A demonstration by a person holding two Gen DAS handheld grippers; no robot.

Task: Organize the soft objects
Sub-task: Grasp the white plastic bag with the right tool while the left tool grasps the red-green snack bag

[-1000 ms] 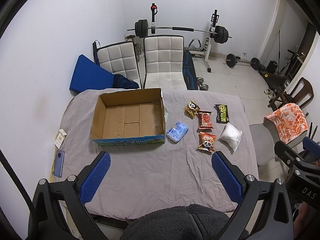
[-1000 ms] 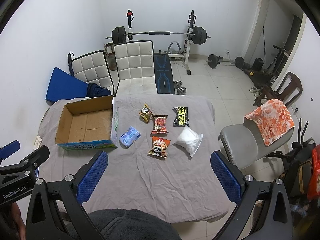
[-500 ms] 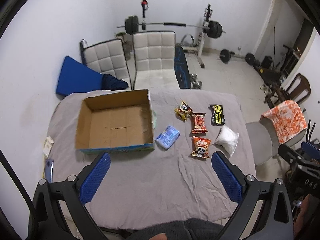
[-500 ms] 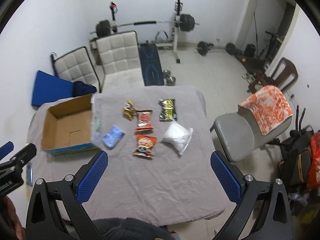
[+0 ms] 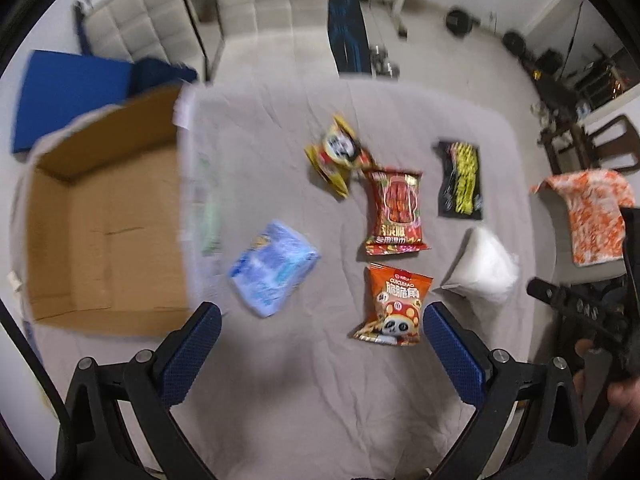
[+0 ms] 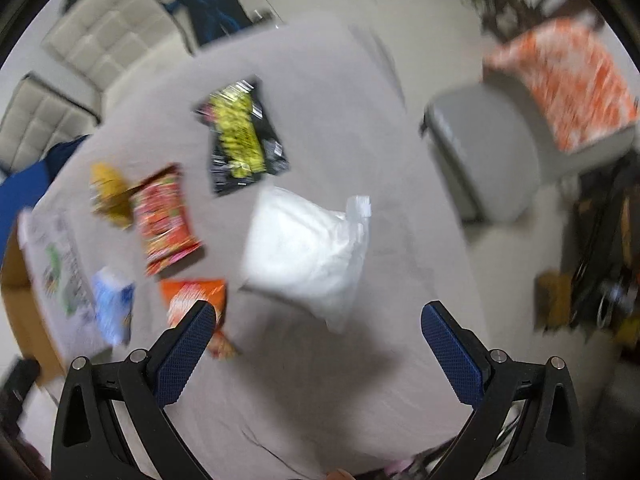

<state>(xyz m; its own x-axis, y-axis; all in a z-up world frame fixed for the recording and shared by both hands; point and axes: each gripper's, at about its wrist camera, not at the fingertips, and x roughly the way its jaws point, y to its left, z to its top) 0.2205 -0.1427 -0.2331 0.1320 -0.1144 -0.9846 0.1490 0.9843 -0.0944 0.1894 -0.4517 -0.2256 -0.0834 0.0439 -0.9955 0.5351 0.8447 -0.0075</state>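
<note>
Hovering above a desk (image 5: 280, 380) draped in a grey cloth, the left gripper (image 5: 322, 354) is held with its blue-padded jaws spread wide and nothing between them. Ahead of it, a light blue soft pack (image 5: 274, 268) is seen lying just beside the open cardboard box (image 5: 100, 240), which stands empty at the left of the desk. An orange snack bag with a panda (image 5: 394, 306) lies close to the right pad, with a red snack bag (image 5: 396, 210) just beyond it and a yellow snack bag (image 5: 338, 152) touching the red one's far corner. A black and yellow bag (image 5: 460, 180) is placed apart to the right, and a white plastic bag (image 5: 482, 268) sits near the desk's right edge.

The right gripper (image 6: 318, 346) is likewise held wide open and empty, over the white plastic bag (image 6: 306, 258), which lies just ahead of its pads. In this blurred view the black and yellow bag (image 6: 242, 138) is seen beyond the white one, and the orange bag (image 6: 196, 300) is partly hidden by the left pad. A grey chair (image 6: 482, 150) with an orange patterned cloth (image 6: 568, 80) stands beside the desk.
</note>
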